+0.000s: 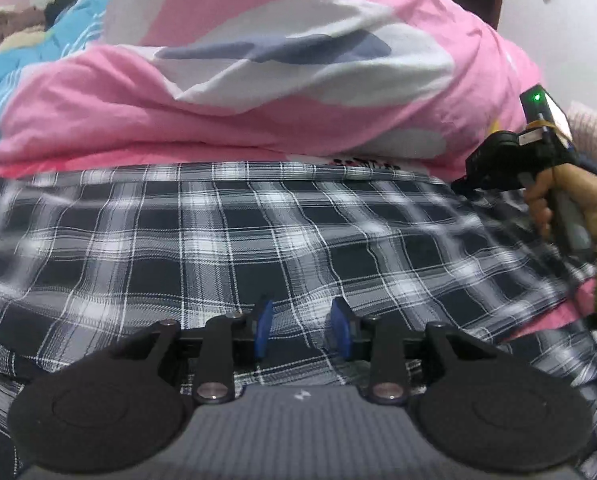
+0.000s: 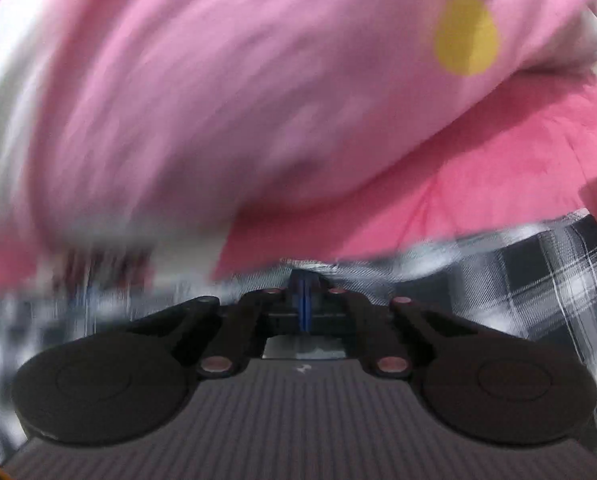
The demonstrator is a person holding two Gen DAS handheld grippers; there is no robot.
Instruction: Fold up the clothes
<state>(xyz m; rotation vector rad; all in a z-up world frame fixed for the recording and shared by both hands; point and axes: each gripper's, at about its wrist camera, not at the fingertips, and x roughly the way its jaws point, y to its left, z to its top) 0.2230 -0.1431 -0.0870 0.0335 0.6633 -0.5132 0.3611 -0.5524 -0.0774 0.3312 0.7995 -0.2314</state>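
So, plaid garment spread out on the bed, one pair of tongs pinching it.

Black-and-white plaid garment (image 1: 258, 248) lies spread across the bed, right up against a puffy pink duvet (image 1: 258, 92) behind it. Left tongs (image 1: 302, 330) hover over the cloth, spread, nothing between the blue tips. Right tongs (image 2: 304, 300) are pressed together at the far edge of the plaid, and from the blurry right wrist view they look to be pinching that hem. Fabric looks thin, soft and light, so I'd guess it'll drape and slide; best taken by hems or corners, not the floppy middle.
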